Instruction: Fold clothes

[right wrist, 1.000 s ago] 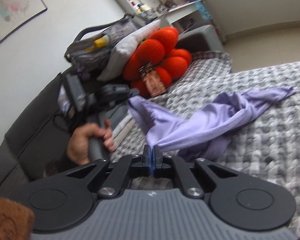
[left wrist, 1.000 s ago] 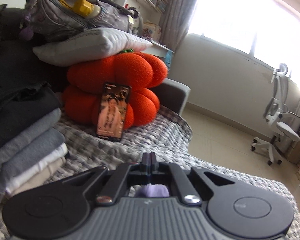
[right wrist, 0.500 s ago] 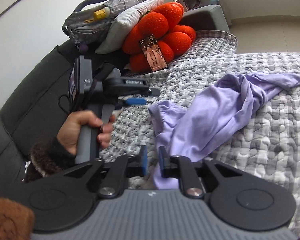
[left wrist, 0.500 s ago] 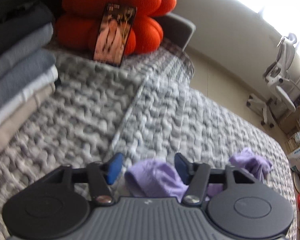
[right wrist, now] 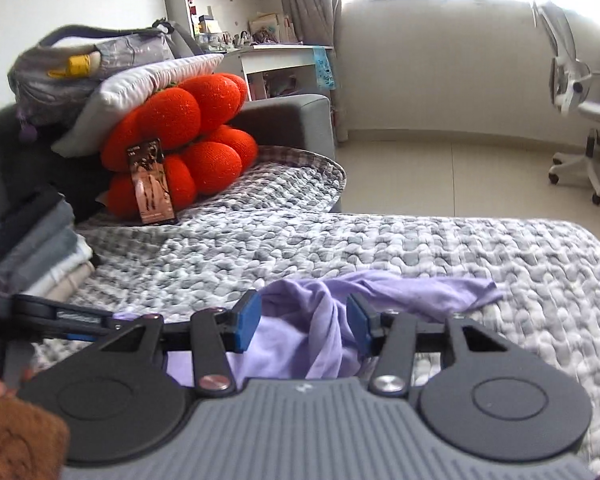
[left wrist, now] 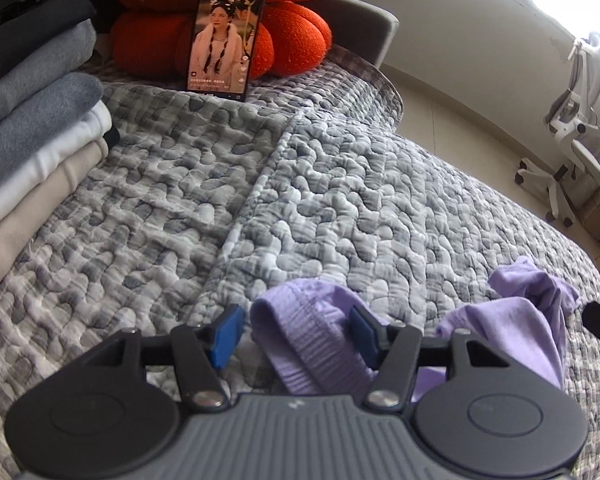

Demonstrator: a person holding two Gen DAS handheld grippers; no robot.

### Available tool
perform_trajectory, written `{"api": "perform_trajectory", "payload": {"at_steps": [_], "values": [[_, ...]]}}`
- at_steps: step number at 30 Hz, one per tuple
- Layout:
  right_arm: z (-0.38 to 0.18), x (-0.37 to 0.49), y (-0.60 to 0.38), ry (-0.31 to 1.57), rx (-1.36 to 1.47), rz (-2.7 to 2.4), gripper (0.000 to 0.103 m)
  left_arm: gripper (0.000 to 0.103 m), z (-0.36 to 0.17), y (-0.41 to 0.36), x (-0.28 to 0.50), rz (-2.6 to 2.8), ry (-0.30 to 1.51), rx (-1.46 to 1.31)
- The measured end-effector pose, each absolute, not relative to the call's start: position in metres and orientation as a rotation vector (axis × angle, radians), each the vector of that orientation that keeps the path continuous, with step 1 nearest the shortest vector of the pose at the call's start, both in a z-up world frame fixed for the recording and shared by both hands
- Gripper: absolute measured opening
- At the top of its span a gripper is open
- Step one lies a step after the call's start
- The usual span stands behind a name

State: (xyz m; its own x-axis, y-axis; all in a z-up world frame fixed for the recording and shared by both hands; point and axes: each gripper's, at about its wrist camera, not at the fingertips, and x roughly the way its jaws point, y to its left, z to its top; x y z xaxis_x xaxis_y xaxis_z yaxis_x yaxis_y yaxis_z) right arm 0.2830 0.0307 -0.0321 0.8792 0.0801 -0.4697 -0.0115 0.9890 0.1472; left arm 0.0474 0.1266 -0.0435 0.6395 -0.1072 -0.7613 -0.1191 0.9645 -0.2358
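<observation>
A lilac garment (left wrist: 512,320) lies crumpled on the grey quilted bed (left wrist: 320,200). Its ribbed hem (left wrist: 312,344) lies between the open jaws of my left gripper (left wrist: 294,336), not clamped. In the right wrist view the same garment (right wrist: 308,320) is bunched between the open jaws of my right gripper (right wrist: 302,322), with a sleeve trailing right (right wrist: 440,292). The left gripper's body (right wrist: 60,316) shows at the left edge of that view.
A stack of folded clothes (left wrist: 32,152) sits at the left on the bed. A phone (left wrist: 224,36) leans on an orange pumpkin cushion (left wrist: 296,36), with a pillow (right wrist: 140,92) and a bag (right wrist: 84,64) on top. An office chair (right wrist: 580,120) stands on the floor at the right.
Both grippers were shut on the lilac garment and held it up. They opened and let it drop onto the bed, then came down low over it.
</observation>
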Motion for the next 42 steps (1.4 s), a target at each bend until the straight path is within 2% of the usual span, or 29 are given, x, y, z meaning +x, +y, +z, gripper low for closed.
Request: {"api": "perform_trajectory", "payload": {"at_steps": [8,9,11,12,16,18,20,29,42], "values": [[-0.055,0.321,0.046,0.531,0.042,0.018,0.05,0.048,-0.044,0.124,0.046,0.024,0.865,-0.262],[-0.059,0.324,0.047,0.545,0.044,0.013,0.046,0.047,-0.044,0.123,0.046,0.025,0.864,-0.259],[-0.065,0.33,0.047,0.574,0.052,0.003,0.013,0.044,-0.044,0.123,0.046,0.028,0.86,-0.252],[-0.068,0.332,0.046,0.585,0.07,0.0,0.01,0.041,-0.044,0.122,0.045,0.03,0.856,-0.246],[-0.061,0.327,0.042,0.554,0.109,-0.039,0.008,0.026,-0.043,0.117,0.044,0.037,0.835,-0.208],[-0.054,0.321,0.039,0.528,0.121,-0.062,0.007,0.011,-0.041,0.117,0.043,0.036,0.822,-0.205],[-0.045,0.313,0.033,0.492,0.138,-0.092,0.007,0.009,-0.039,0.117,0.042,0.035,0.812,-0.208],[-0.015,0.258,-0.016,0.423,0.207,-0.214,0.007,0.007,-0.035,0.116,0.04,0.03,0.789,-0.215],[-0.031,0.204,-0.058,0.563,0.2,-0.269,0.007,0.007,-0.036,0.118,0.041,0.038,0.802,-0.232]]}}
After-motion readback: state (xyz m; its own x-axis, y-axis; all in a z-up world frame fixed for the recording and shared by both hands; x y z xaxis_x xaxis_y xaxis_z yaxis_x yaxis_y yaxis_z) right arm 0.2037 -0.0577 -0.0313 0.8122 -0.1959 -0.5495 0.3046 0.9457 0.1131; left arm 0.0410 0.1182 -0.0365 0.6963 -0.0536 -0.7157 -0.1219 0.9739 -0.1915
